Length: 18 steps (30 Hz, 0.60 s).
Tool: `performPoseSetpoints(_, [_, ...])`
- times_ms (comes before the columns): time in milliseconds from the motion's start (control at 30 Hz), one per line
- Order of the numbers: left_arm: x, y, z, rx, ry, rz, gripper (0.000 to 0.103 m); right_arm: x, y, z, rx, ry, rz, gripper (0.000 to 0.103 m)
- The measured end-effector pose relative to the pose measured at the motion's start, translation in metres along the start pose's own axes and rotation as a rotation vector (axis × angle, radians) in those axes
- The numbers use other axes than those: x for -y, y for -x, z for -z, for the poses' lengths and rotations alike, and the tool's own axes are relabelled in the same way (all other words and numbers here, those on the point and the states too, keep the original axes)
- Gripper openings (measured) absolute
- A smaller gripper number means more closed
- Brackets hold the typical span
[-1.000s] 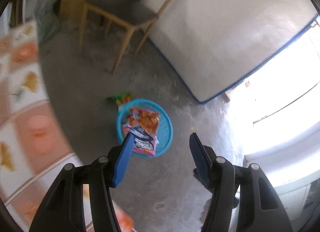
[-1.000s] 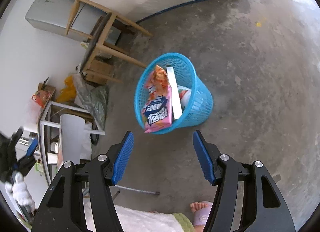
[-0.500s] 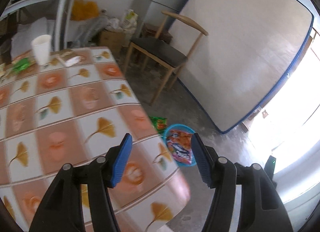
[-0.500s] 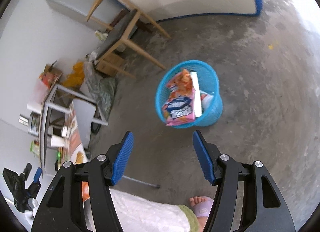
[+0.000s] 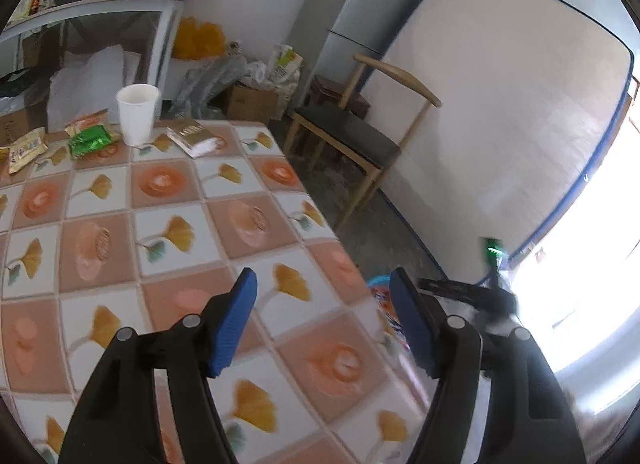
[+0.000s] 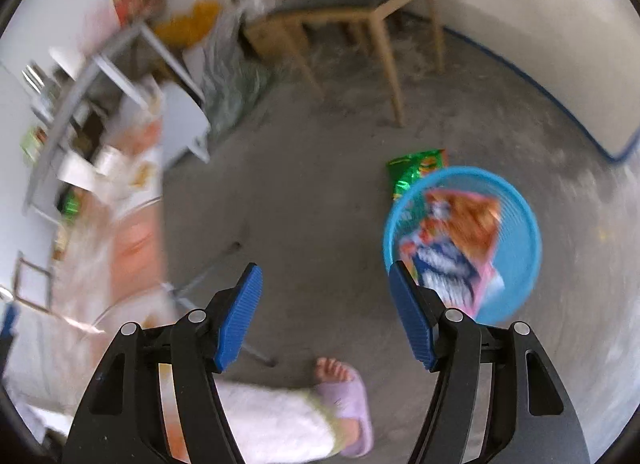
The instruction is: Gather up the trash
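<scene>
In the left wrist view, the left gripper (image 5: 322, 316) is hovering over the tabletop with its orange-and-white tiled ginkgo-leaf cloth (image 5: 168, 219); its blue fingers (image 5: 234, 322) are spreading apart, with nothing between them. At the far end of the tabletop a white paper cup (image 5: 137, 113) is standing upright, with a green foil snack wrapper (image 5: 91, 139) just beside it on one side and a gold-and-white flat carton (image 5: 195, 138) lying near it on the other. Yellowish snack packets (image 5: 26, 148) are lying further left. Beyond the tabletop edge a wooden chair with a dark seat (image 5: 352, 135) is standing before a white mattress with blue piping (image 5: 508, 111).

In the right wrist view, which is blurred, the right gripper (image 6: 326, 314) is pointing down at the grey concrete floor (image 6: 304, 199), its fingers (image 6: 240, 314) widening and empty. A round blue plastic basket (image 6: 524, 248) is sitting on the floor, holding an orange-and-pink snack bag (image 6: 460, 240). A green snack bag (image 6: 416, 169) is lying on the floor, touching the basket's far rim. A foot in a lilac slipper (image 6: 348, 396) is showing near the bottom.
</scene>
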<state>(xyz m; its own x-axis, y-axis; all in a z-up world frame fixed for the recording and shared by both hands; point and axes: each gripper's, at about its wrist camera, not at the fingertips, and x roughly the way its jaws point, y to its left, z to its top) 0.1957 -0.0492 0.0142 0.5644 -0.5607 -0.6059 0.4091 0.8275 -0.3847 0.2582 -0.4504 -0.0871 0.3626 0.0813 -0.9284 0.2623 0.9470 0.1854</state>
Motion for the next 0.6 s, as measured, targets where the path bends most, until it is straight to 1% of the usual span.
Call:
performPoseSetpoints(33, [-0.009, -0.001, -0.002, 0.003, 0.01, -0.006, 0.067, -0.004, -0.025, -0.015, -0.037, 0.009, 0.012, 0.063])
performPoseSetpoints(67, [-0.018, -0.001, -0.004, 0.007, 0.023, -0.011, 0.067, -0.008, -0.062, -0.035, -0.1, 0.022, 0.034, 0.063])
performPoseSetpoints(100, [-0.031, -0.002, -0.006, 0.011, 0.038, -0.023, 0.067, -0.009, -0.089, -0.047, -0.146, 0.036, 0.055, 0.063])
performPoseSetpoints(167, [-0.055, -0.004, -0.011, 0.019, 0.063, -0.051, 0.067, -0.005, -0.16, -0.077, -0.251, 0.044, 0.137, 0.062])
performPoseSetpoints(200, [-0.066, -0.005, -0.013, 0.022, 0.077, -0.064, 0.067, 0.002, -0.201, -0.091, -0.314, 0.033, 0.177, 0.061])
performPoseSetpoints(300, [-0.094, -0.01, -0.019, 0.02, 0.122, -0.092, 0.067, 0.026, -0.281, -0.116, -0.413, -0.04, 0.237, 0.059])
performPoseSetpoints(333, [-0.102, -0.011, -0.021, 0.019, 0.135, -0.092, 0.067, 0.033, -0.299, -0.119, -0.431, -0.045, 0.26, 0.059])
performPoseSetpoints(367, [-0.109, -0.012, -0.023, 0.019, 0.144, -0.092, 0.067, 0.042, -0.321, -0.123, -0.449, -0.049, 0.302, 0.059])
performPoseSetpoints(400, [-0.116, -0.014, -0.025, 0.019, 0.149, -0.096, 0.067, 0.05, -0.334, -0.125, -0.462, -0.054, 0.328, 0.059])
performPoseSetpoints(467, [-0.126, -0.016, -0.028, 0.021, 0.144, -0.109, 0.067, 0.068, -0.369, -0.13, -0.499, -0.072, 0.381, 0.059])
performPoseSetpoints(533, [-0.135, -0.019, -0.031, 0.018, 0.132, -0.112, 0.067, 0.083, -0.395, -0.133, -0.522, -0.096, 0.419, 0.059])
performPoseSetpoints(600, [-0.142, -0.023, -0.032, 0.009, 0.114, -0.122, 0.067, 0.094, -0.411, -0.136, -0.53, -0.113, 0.443, 0.059])
